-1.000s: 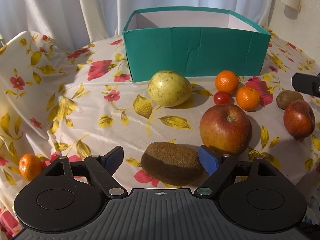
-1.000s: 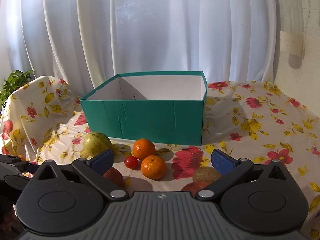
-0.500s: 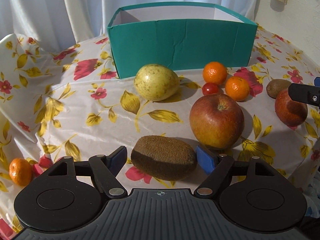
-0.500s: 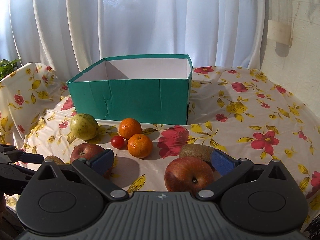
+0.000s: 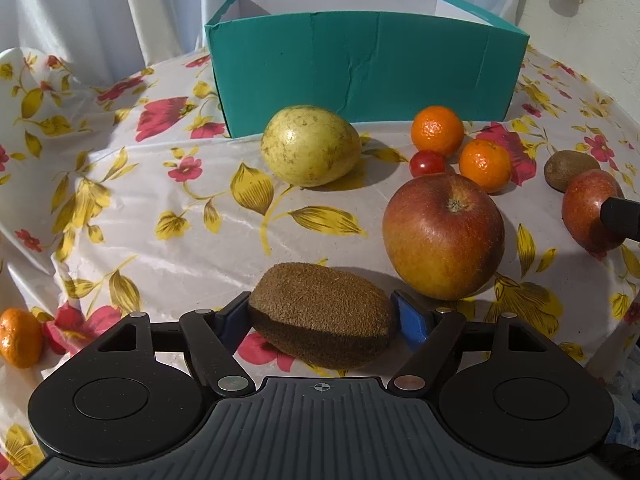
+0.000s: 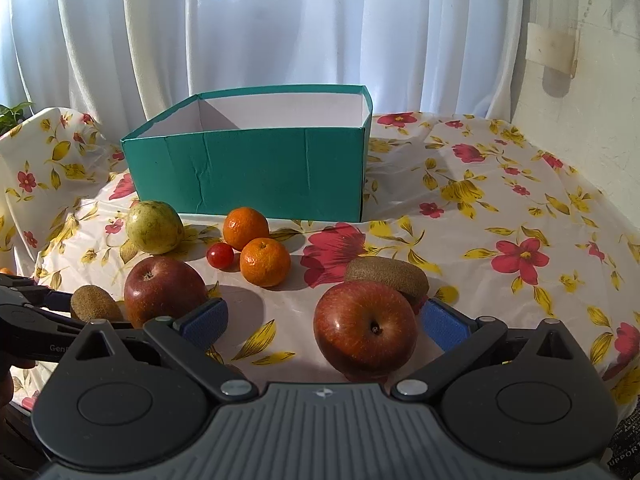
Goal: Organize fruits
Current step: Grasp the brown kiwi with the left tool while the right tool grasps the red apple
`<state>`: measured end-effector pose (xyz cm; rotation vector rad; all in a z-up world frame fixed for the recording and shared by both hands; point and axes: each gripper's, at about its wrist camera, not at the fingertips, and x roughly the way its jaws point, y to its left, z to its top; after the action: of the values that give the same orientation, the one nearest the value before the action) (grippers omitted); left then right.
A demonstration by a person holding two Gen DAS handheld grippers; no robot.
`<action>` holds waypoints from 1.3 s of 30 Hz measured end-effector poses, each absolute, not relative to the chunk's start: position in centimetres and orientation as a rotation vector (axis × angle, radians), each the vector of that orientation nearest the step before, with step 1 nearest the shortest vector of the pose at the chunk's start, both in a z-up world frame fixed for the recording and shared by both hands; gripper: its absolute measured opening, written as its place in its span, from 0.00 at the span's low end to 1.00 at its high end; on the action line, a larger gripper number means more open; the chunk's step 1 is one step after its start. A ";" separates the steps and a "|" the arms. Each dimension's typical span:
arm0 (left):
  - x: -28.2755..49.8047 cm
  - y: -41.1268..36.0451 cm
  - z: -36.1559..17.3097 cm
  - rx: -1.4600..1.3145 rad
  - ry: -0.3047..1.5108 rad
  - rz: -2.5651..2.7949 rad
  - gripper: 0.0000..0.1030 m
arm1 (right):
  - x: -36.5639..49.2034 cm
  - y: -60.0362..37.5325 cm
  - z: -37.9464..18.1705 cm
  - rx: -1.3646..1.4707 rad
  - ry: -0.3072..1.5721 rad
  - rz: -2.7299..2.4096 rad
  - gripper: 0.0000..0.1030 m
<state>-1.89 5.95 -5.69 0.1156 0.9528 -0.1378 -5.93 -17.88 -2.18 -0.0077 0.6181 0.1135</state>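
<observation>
My left gripper [image 5: 320, 316] is shut on a brown kiwi [image 5: 322, 320], blue pads touching both ends; the kiwi lies on the flowered cloth. A big red-yellow apple [image 5: 442, 240] sits just right of it. My right gripper [image 6: 324, 324] is open, its pads on either side of a red apple [image 6: 364, 328], not touching. A second kiwi [image 6: 386, 274] lies behind that apple. A teal box [image 6: 256, 172] stands open at the back. A yellow-green pear-like fruit [image 5: 310, 146], two mandarins [image 5: 438, 130] [image 5: 484, 165] and a cherry tomato [image 5: 427, 163] lie before it.
A lone mandarin [image 5: 20, 338] sits at the table's left edge. White curtains hang behind the table and a wall [image 6: 592, 80] rises at right. The cloth drapes over a chair back [image 6: 52, 136] at the left.
My left gripper has closed its pads onto the kiwi. My right gripper has come down and forward, so the red apple now sits between its open fingers.
</observation>
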 end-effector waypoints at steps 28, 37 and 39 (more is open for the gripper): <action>-2.8 5.0 -3.8 0.112 0.970 -0.126 0.75 | -3.9 -18.8 -3.8 -0.036 0.647 0.044 0.95; -2.8 5.1 -3.6 0.113 0.978 -0.116 0.75 | -3.2 -18.8 -4.4 -0.029 0.665 0.050 0.94; -2.9 5.1 -3.5 0.114 0.976 -0.114 0.75 | -3.0 -18.8 -4.6 -0.027 0.675 0.051 0.93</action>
<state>-2.91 5.09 -3.50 0.1137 0.9759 -0.1141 -2.96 -18.82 -4.62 -0.0274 0.6755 0.0511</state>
